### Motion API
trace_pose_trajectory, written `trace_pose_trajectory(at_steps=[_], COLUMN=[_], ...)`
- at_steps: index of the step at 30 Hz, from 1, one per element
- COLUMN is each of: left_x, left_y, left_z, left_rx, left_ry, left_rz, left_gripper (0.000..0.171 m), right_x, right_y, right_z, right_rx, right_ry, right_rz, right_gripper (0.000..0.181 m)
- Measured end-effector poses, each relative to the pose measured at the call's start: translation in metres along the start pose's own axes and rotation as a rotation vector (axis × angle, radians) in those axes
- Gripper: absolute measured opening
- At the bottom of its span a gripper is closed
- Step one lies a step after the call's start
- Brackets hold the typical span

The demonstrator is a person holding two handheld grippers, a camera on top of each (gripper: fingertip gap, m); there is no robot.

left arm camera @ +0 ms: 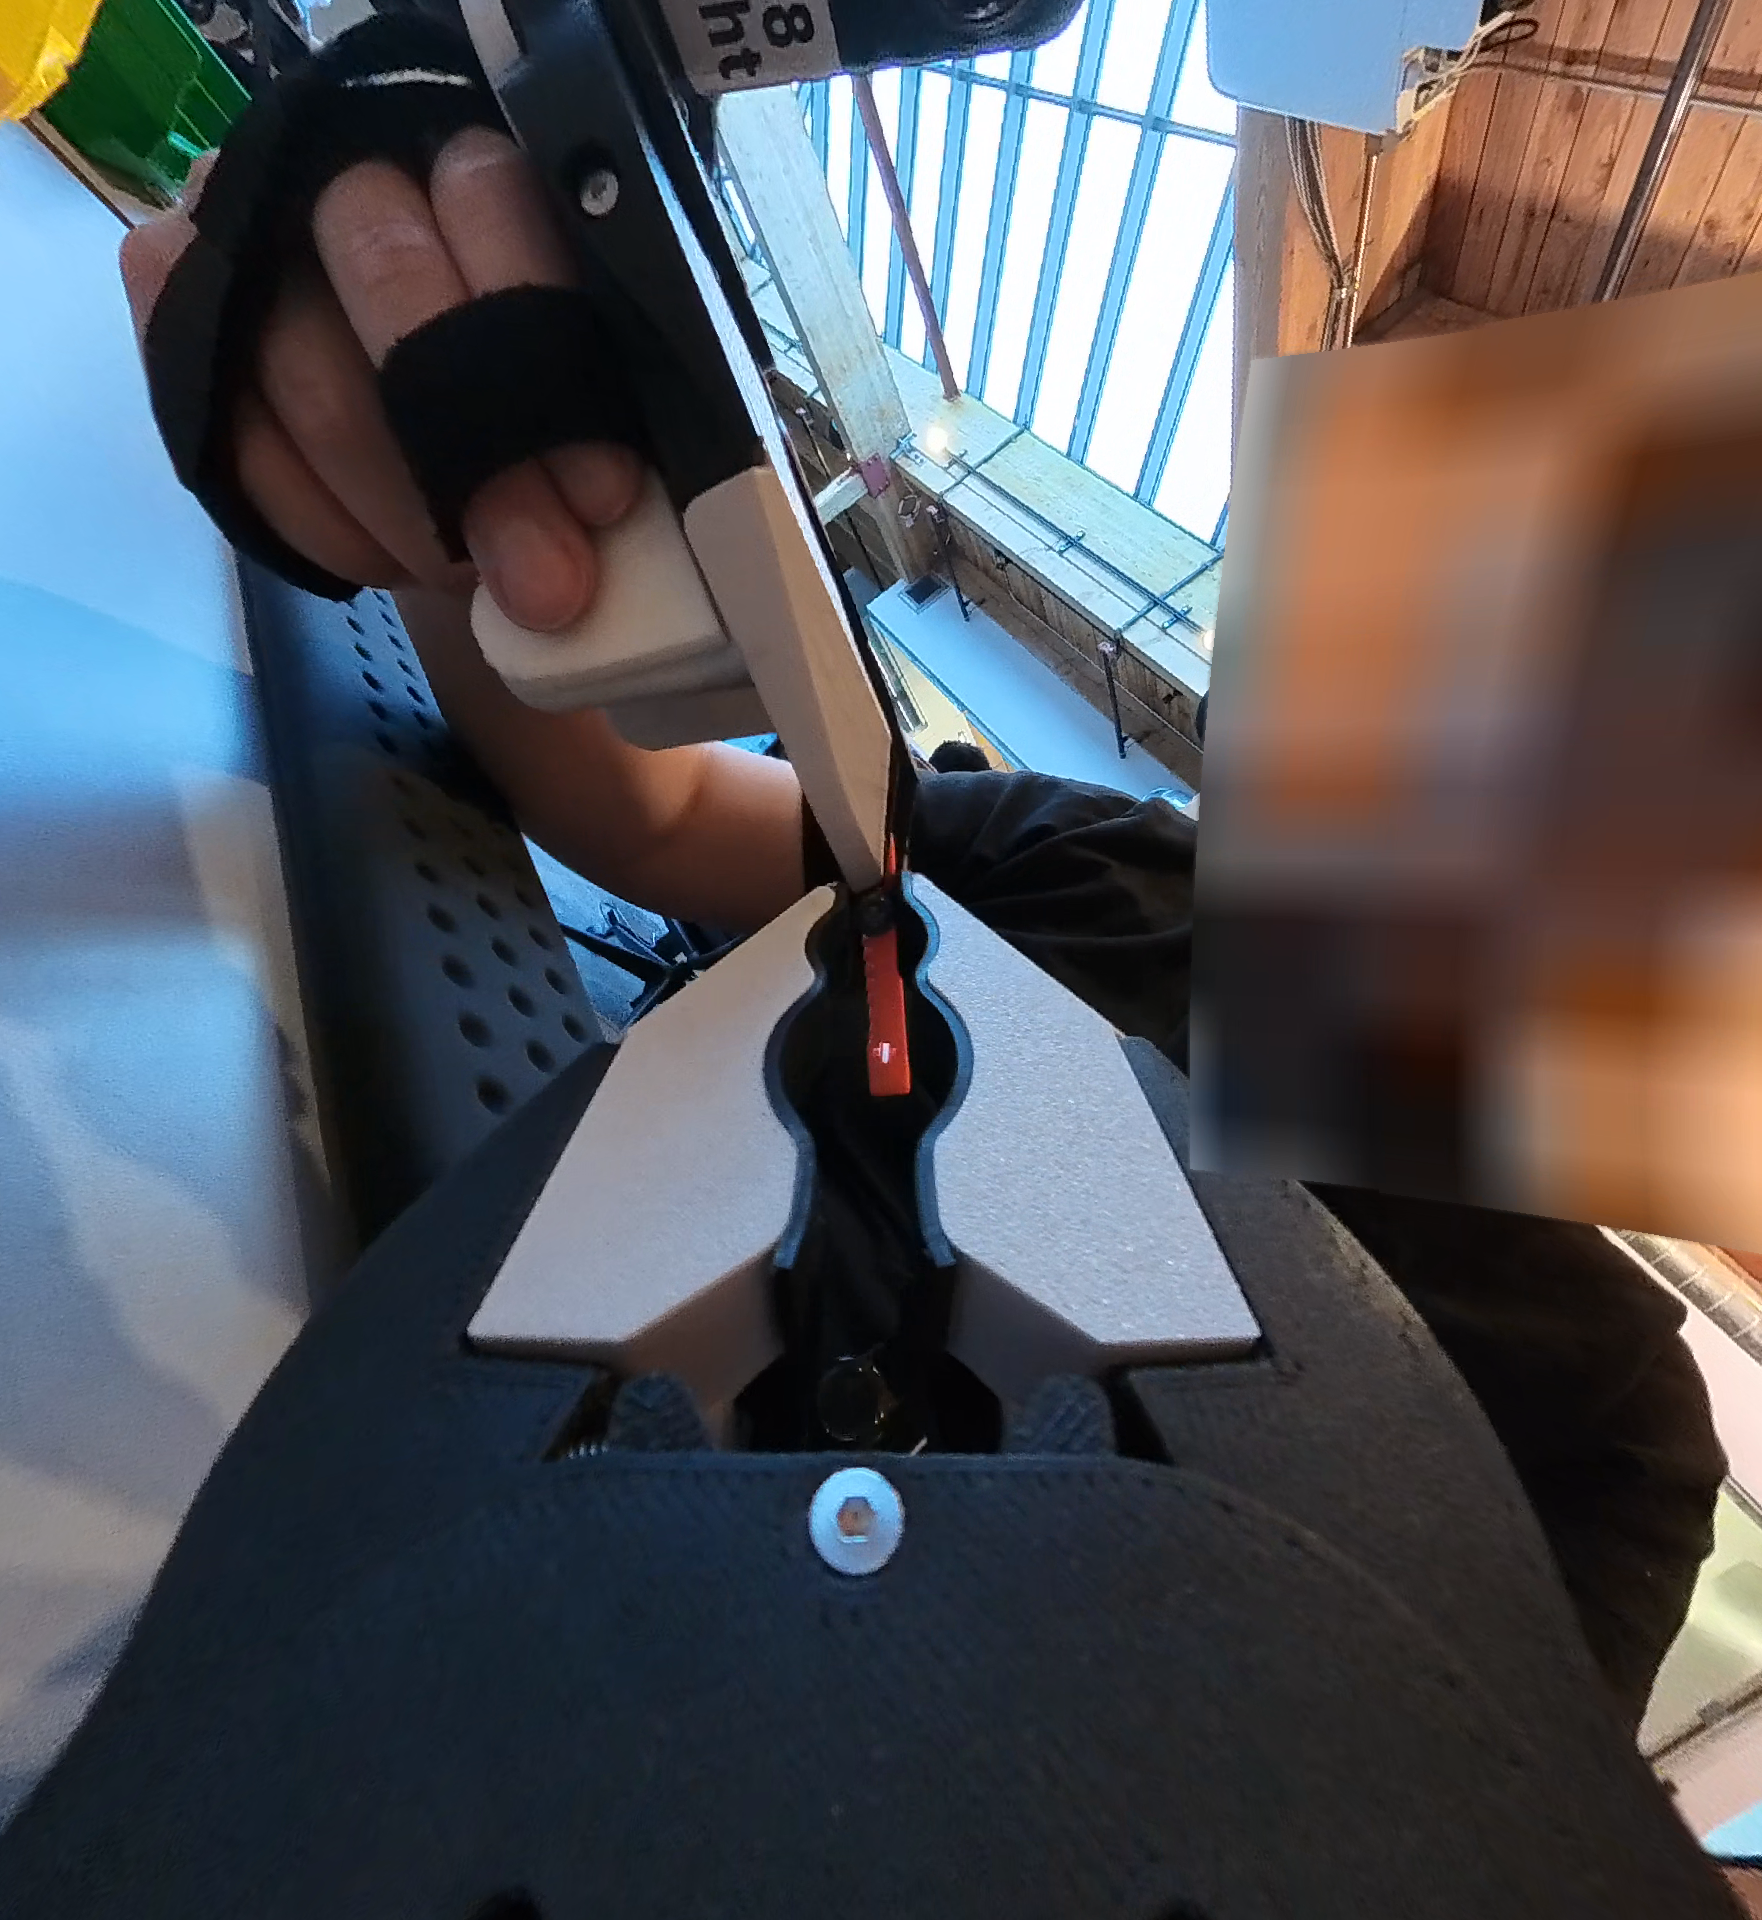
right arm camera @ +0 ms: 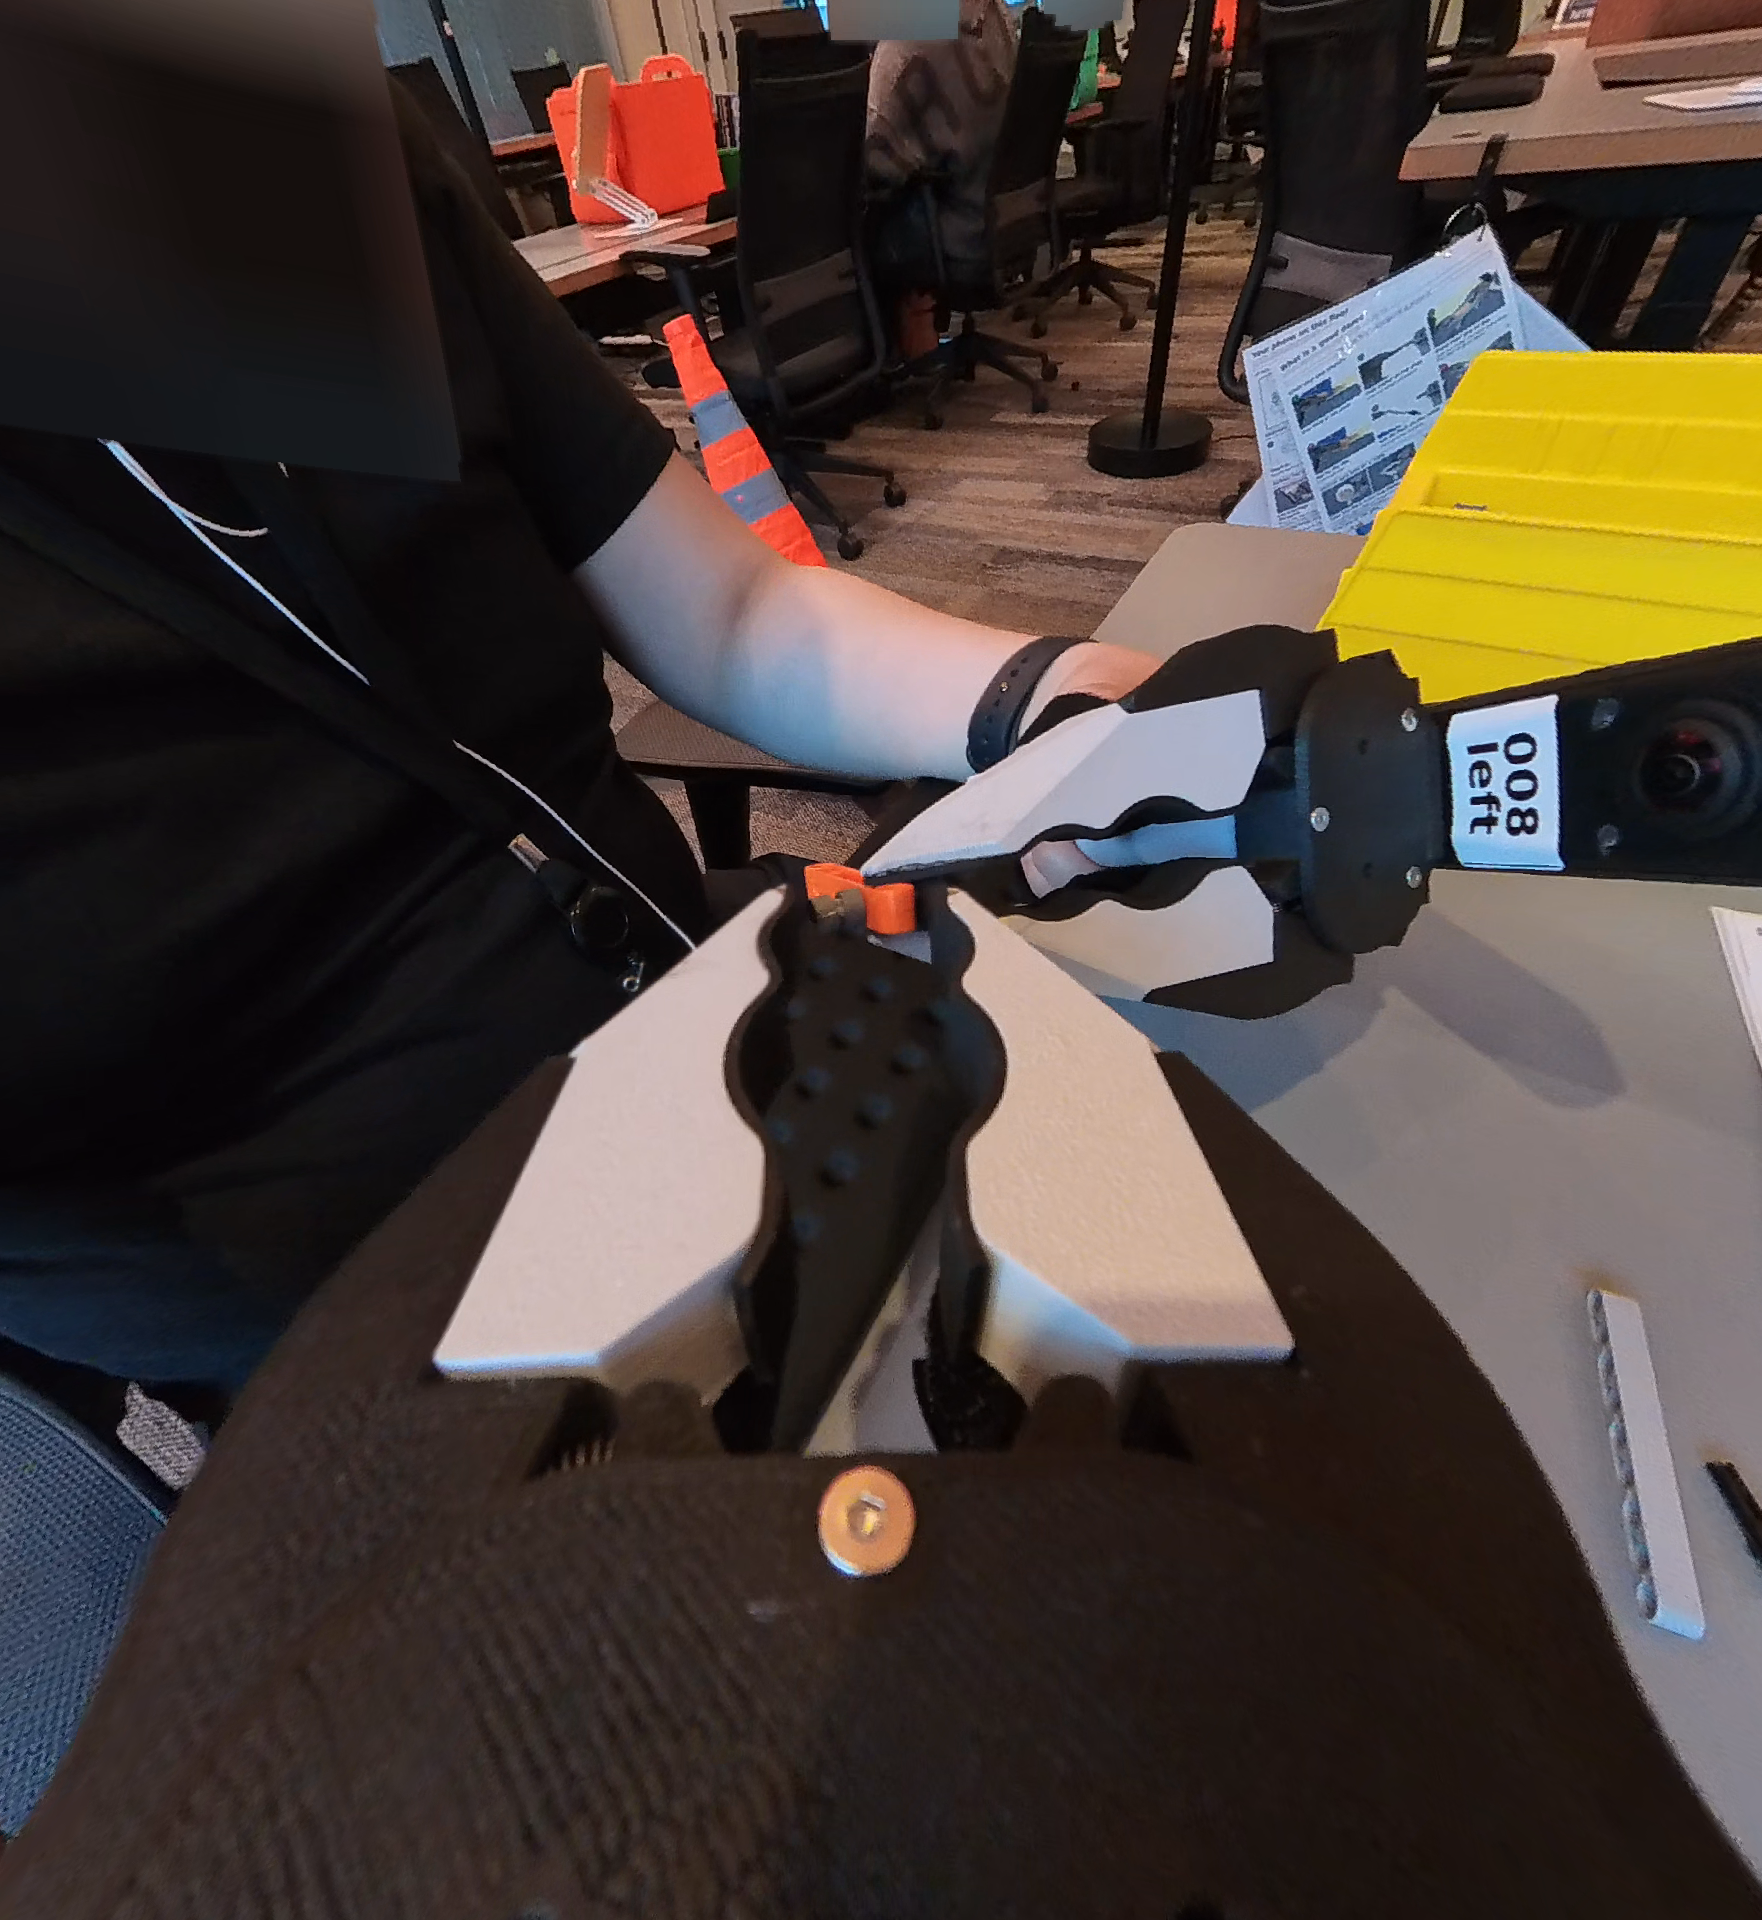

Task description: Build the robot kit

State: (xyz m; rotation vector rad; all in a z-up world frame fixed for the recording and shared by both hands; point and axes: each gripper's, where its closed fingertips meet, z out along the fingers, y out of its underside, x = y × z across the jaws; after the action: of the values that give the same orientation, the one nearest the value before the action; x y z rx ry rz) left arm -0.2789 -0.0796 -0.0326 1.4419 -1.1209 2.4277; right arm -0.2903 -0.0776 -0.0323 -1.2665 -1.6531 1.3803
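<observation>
The right gripper [right arm camera: 861, 914] has its fingers closed on a black studded handle [right arm camera: 851, 1101], which lies lengthwise in the scalloped gap between them, so the tool is braced along its whole length with its orange tip [right arm camera: 882, 902] poking out just past the fingertips. The left gripper [right arm camera: 892, 868] comes in crosswise, its fingers brought together at that orange piece; in its own view, the orange part [left arm camera: 885, 1023] sits in the narrow gap just behind the fingertips, clamped on it as far as I can tell. One holding the body and the other the end looks like a steadying grip. Both are raised off the grey bench [right arm camera: 1428, 1195]. To the right of the right fingers lie a white perforated strip [right arm camera: 1641, 1465] and a small black piece [right arm camera: 1760, 1527]; beyond the left gripper stands a yellow bin [right arm camera: 1604, 520].
</observation>
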Motion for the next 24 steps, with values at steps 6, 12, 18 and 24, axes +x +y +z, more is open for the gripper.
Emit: trace_pose_trajectory(at_steps=[6, 12, 18, 24], left_x=[0.0, 0.0, -0.001, 0.0], left_y=[0.0, 0.0, 0.006, 0.009], left_z=[0.0, 0.0, 0.003, 0.004], left_rx=[0.013, 0.013, -0.026, -0.046], left_ry=[0.004, -0.003, -0.008, -0.001], left_rz=[-0.006, -0.001, -0.006, -0.006], left_gripper=[0.004, 0.004, 0.004, 0.004], right_x=[-0.001, 0.0, -0.005, -0.008], right_y=[0.0, 0.001, 0.004, 0.004], right_z=[0.0, 0.001, 0.003, 0.005], right_rx=[0.002, 0.018, 0.013, 0.035], right_ry=[0.012, 0.029, -0.004, -0.04], right_rz=[-0.031, -0.07, -0.086, -0.075], right_gripper=[0.018, 0.018, 0.018, 0.017])
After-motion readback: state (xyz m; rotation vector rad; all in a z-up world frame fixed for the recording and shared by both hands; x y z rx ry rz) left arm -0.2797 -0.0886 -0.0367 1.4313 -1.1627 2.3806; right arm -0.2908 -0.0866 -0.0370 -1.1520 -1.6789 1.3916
